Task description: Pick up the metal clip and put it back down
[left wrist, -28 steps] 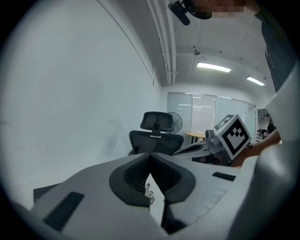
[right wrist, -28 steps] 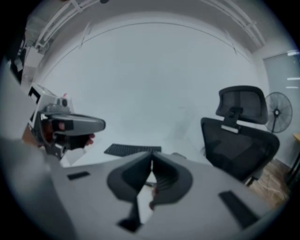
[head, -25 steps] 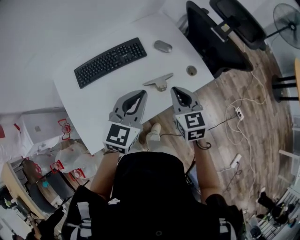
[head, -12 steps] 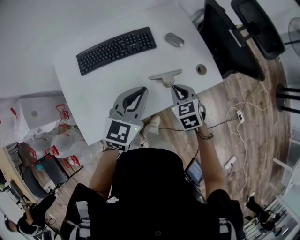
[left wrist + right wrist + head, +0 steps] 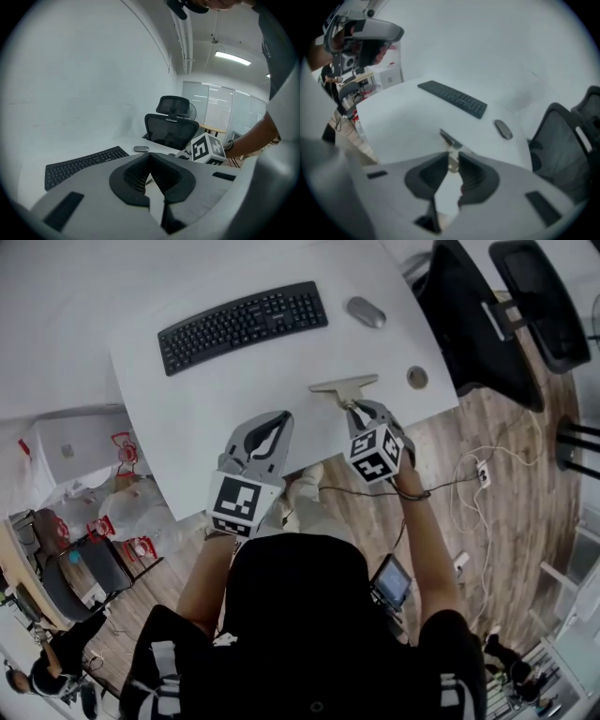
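Two grippers hang over the white desk (image 5: 206,399), and the right gripper (image 5: 353,409) is the nearer to the task's thing. The metal clip (image 5: 343,384) lies near the desk's right front edge. In the head view its bar runs 8 to 2 o'clock and its stem points to 6 o'clock, between the narrowly parted right jaws, which have just been opening. The left gripper (image 5: 279,420), its tips pressed together on nothing, sits at the clip's 8 o'clock. A second ago the right gripper was short of the clip; it has since dropped onto it.

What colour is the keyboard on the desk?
Black. The keyboard stands out against the white desk, and shows best in the head view.
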{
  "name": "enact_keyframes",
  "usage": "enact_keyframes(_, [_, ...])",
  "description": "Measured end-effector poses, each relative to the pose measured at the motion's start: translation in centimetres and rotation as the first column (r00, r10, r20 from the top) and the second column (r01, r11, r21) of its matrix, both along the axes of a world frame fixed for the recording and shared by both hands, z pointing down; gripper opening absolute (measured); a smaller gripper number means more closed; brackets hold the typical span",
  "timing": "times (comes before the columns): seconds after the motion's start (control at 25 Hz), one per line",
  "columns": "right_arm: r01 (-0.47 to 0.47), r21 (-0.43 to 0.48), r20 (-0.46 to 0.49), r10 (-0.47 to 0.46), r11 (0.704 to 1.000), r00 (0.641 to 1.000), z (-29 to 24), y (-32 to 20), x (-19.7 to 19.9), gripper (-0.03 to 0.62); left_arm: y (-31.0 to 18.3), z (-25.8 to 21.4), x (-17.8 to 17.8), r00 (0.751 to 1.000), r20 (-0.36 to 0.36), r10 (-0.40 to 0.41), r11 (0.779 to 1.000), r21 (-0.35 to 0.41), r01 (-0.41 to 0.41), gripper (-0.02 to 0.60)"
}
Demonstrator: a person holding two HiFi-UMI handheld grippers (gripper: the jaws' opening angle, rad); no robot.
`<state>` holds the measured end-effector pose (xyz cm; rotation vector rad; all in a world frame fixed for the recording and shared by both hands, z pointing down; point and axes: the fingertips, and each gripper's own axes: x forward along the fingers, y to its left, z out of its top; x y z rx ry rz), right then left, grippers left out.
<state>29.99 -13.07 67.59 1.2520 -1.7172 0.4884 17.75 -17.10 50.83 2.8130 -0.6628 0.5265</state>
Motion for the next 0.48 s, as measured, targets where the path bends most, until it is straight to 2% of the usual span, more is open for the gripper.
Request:
enact_keyframes(0.08, [0.031, -0.018, -0.022, -0.031, 0.999, 0.999, 0.7, -0.3, -0.2, 0.103, 0.0, 0.2, -0.2, 1.0, 0.006, -0.002, 1.0, -0.004, 0.002, 0.025])
enact_keyframes(0.16, [0.072, -0.034, -0.066, -0.074, 0.997, 0.995, 1.4, -0.5, -0.2, 0.124, 0.0, 0.4, -0.4, 1.0, 0.007, -0.006, 1.0, -0.009, 0.006, 0.025])
enact_keyframes(0.32, [0.164, -0.067, -0.176, -0.174, 0.984, 0.969, 2.9, -0.9, 0.3, 0.147, -0.2, 0.7, -0.7, 1.0, 0.012, -0.014, 1.0, -0.014, 0.014, 0.025])
enact_keyframes(0.48, [0.229, -0.09, -0.245, -0.244, 0.969, 0.938, 3.9, -1.2, 0.6, 0.149, -0.3, 1.1, -1.1, 0.999, 0.024, -0.022, 1.0, -0.012, 0.022, 0.025])
